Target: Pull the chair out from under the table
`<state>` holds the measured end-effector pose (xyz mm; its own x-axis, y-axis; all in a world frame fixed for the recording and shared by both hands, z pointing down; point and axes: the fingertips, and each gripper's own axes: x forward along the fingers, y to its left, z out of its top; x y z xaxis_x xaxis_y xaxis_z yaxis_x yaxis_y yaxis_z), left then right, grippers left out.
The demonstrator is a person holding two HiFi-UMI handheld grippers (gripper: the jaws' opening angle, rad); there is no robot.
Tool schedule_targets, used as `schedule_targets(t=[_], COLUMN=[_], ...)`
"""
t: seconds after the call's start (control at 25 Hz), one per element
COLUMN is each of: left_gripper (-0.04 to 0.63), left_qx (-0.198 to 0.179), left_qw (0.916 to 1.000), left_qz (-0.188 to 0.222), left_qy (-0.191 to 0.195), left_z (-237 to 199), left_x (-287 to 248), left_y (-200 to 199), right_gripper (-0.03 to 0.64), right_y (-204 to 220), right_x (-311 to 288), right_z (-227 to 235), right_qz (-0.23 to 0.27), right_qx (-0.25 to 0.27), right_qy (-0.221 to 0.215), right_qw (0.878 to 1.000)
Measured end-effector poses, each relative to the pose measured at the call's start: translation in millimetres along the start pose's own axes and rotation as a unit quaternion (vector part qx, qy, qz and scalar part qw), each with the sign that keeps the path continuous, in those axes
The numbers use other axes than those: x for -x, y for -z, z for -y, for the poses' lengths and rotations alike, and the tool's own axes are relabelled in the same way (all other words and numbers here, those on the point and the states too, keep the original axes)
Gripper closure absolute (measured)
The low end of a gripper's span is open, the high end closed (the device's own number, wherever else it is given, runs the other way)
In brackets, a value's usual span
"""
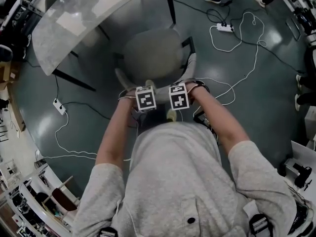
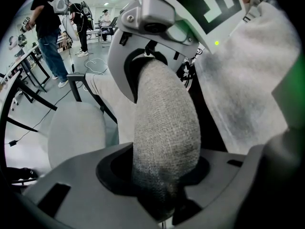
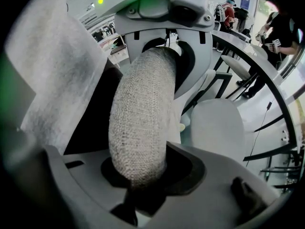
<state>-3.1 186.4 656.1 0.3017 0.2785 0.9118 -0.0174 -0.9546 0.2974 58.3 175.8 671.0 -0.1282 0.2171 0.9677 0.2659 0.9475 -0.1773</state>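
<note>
The grey fabric chair [image 1: 153, 53] stands on the dark floor with its seat partly beyond the edge of the pale table top [image 1: 84, 19]. Both grippers sit side by side on the top of its backrest, close to my body. My left gripper [image 1: 145, 98] is shut on the padded backrest edge [image 2: 164, 142], which runs between its jaws. My right gripper [image 1: 178, 97] is shut on the same backrest [image 3: 140, 123] just to the right. Each gripper view shows the other gripper further along the backrest and the seat [image 2: 76, 132] [image 3: 219, 123] below.
Black table legs [image 1: 170, 4] stand beside the chair. White cables loop over the floor to a power strip [image 1: 224, 27] at the back right and another [image 1: 59, 106] at the left. Cluttered benches line the lower left. People stand in the background [image 2: 47, 27].
</note>
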Motion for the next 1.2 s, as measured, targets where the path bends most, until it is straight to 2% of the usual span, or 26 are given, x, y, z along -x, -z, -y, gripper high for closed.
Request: schedule_targets(t=[0.16,0.28,0.44,0.6,0.84,1.04,1.2], left_gripper=[0.397,0.397,0.397,0.397,0.397,0.396,0.397], left_qx=[-0.001,0.008,0.005,0.015,0.015,0.011,0.012], left_qw=[0.9999,1.0000,0.9999,0.9999,0.9998,0.9984,0.9930], left_qz=[0.013,0.000,0.016,-0.003,0.000,0.025,0.066], left_qy=[-0.007,-0.001,0.001,0.000,-0.008,-0.050,-0.098], left_z=[8.9,20.6,35.3,48.9,64.0,58.5,53.0], left_x=[-4.9,-10.4,-14.5,-21.1,-28.6,-21.1,-8.2], left_y=[-9.0,-3.2,-14.2,-7.9,-7.3,-9.4,-4.5], right_gripper=[0.485,0.485,0.485,0.485,0.485,0.482,0.469], right_y=[2.9,1.9,3.9,5.1,3.2,0.0,1.9], right_x=[-2.3,-5.3,-6.0,-9.7,-12.9,-12.1,5.3], right_z=[-11.2,-20.5,-35.3,-49.7,-66.3,-63.8,-61.1], right_qz=[-0.001,0.001,-0.003,-0.004,-0.004,0.009,0.021], right_qx=[0.004,0.005,0.007,0.011,0.013,0.008,0.017], right_qy=[0.002,0.004,0.005,0.004,0.005,0.018,0.027], right_qw=[1.000,1.000,1.000,1.000,1.000,1.000,0.999])
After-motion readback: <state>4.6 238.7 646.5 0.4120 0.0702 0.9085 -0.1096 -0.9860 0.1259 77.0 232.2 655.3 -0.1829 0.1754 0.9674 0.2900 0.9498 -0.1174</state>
